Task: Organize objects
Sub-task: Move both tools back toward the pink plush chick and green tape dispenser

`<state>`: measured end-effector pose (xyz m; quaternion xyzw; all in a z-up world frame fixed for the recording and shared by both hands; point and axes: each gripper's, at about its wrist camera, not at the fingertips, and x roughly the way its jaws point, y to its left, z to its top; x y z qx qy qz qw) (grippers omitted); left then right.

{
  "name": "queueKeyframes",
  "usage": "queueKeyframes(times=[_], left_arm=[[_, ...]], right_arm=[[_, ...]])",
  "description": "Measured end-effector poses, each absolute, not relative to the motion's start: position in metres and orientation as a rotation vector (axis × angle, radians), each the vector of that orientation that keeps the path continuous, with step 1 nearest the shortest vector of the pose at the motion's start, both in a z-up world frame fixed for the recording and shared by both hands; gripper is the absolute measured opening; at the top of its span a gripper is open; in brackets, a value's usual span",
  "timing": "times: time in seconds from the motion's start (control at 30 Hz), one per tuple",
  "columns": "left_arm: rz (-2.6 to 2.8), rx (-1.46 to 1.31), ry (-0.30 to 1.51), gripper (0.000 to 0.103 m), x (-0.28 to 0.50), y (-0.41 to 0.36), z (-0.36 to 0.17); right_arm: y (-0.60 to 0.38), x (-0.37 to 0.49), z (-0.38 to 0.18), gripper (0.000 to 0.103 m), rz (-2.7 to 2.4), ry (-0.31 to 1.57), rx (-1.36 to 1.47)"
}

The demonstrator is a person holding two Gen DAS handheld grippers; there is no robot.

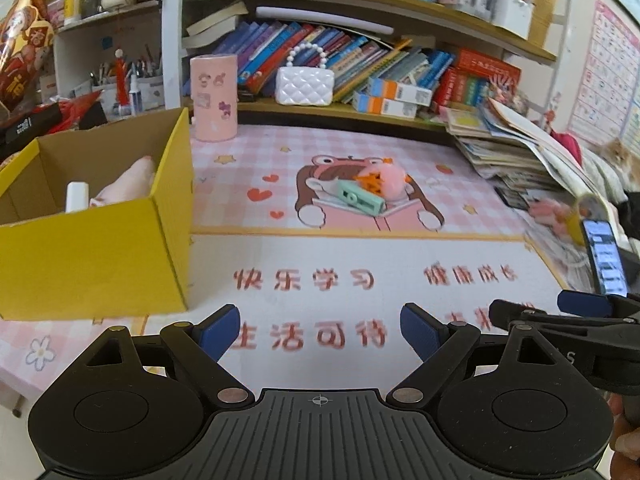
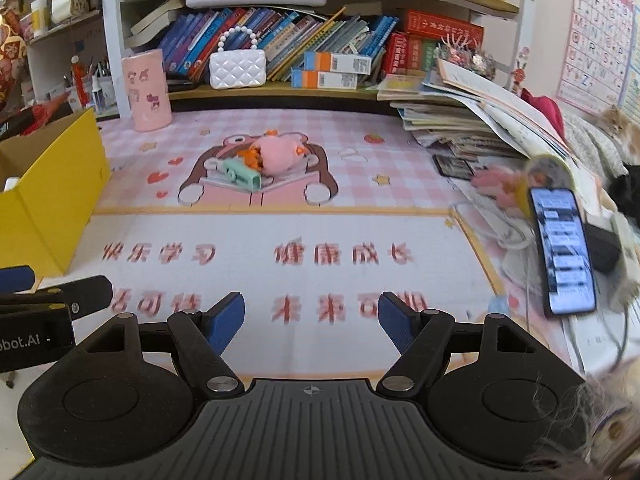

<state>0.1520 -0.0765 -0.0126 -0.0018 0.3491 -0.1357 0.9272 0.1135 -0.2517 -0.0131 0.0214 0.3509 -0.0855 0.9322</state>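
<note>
Left wrist view: left tongs (image 1: pixel 320 330) released, nothing between the pads, over bare tabletop (image 1: pixel 312 252); yellow box (image 1: pixel 96 240) at 9 o'clock, open-topped so it likely serves as the bin. Small pile of mint case (image 1: pixel 358 198) and pink plush (image 1: pixel 386 178) sits at 12 o'clock. Right wrist view: right tongs (image 2: pixel 311 320) also spread and empty; pile (image 2: pixel 260 160) at 11 o'clock, well ahead, box at 9 o'clock.
</note>
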Motion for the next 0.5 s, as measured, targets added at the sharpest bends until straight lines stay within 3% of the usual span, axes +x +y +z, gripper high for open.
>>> queueKeyframes(times=[0.5], left_arm=[[-0.171,0.021,0.703,0.088,0.216,-0.122,-0.008]], right_arm=[[-0.312,0.198,-0.007,0.073,-0.105,0.689,0.087]])
